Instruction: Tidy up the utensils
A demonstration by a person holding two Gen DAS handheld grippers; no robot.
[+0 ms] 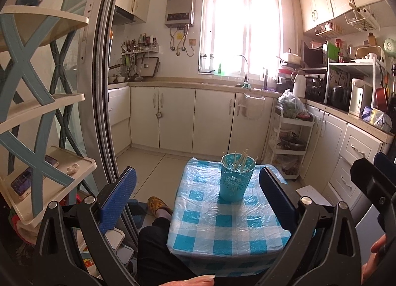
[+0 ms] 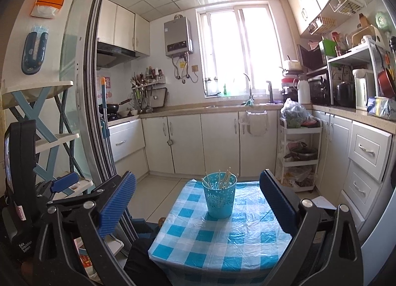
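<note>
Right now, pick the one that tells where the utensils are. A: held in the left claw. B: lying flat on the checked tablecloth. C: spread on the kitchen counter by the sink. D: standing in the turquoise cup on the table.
D: the thin sticks stand upright inside the turquoise cup on the checked tablecloth, and both claws are open and hold nothing.

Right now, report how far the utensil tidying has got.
Done: the chopsticks stand in the teal cup on the checked table. In hand: nothing; left tongs and right tongs are open and empty. Left: no loose utensils show on the table.
</note>
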